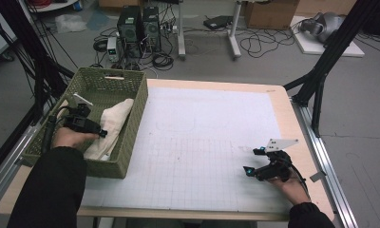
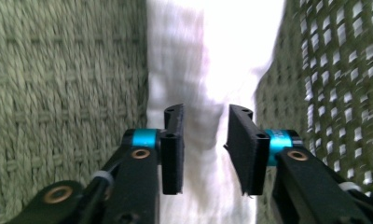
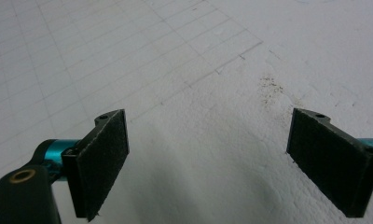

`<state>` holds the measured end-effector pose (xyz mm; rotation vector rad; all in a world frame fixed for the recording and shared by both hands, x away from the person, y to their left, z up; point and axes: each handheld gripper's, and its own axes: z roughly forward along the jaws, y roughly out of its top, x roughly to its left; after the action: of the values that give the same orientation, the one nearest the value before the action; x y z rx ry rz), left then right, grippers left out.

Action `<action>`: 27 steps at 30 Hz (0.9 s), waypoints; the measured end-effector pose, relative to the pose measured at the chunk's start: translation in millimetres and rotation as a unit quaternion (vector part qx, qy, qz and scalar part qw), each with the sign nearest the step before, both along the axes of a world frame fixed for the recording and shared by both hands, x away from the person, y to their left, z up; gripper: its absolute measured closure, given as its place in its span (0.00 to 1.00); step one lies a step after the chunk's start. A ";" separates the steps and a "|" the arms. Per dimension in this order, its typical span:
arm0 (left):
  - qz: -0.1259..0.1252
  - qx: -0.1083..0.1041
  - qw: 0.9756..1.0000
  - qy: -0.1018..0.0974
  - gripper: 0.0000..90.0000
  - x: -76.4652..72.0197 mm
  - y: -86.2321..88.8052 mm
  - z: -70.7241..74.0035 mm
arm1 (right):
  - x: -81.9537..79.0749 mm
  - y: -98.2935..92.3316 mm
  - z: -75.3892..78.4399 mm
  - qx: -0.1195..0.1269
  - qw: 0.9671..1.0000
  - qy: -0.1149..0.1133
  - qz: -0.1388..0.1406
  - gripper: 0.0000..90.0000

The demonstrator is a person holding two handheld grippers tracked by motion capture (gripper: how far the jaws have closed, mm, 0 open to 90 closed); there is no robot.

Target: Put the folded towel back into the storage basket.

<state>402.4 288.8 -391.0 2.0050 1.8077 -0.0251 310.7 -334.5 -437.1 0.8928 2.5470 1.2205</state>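
A cream-white cloth lies folded inside an olive woven basket at the left of the table. My left gripper reaches into the basket over the cloth. In the left gripper view its jaws stand a little apart, and the cloth shows in the gap and beyond, with the basket wall on either side. My right gripper rests low over the white gridded mat near the table's front right. Its jaws are spread wide with nothing between them.
A small white tag sticks up at the basket's left wall. Black frame struts stand off the table's right rear corner. Computer towers and cables lie on the floor behind the table.
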 end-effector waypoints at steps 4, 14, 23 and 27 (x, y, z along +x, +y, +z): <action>-0.008 0.008 1.000 0.021 0.89 2.2 -3.7 -8.5 | -0.2 0.4 0.0 -0.001 1.000 -0.001 0.000 0.13; 0.003 -0.081 0.996 -0.027 0.75 3.4 -1.7 -1.6 | 0.8 1.1 -0.4 0.001 1.000 -0.002 0.004 0.13; -0.005 0.023 0.999 0.029 0.81 2.5 -2.4 -11.3 | 0.1 1.3 0.5 0.001 1.000 -0.006 0.006 0.13; -0.007 0.038 0.998 0.047 0.93 1.9 -3.8 -11.0 | 0.5 0.5 0.5 0.004 1.000 -0.002 0.005 0.13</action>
<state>404.3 285.0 -402.0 2.1015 1.8781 -0.0564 311.2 -334.0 -436.6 0.8789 2.5493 1.2354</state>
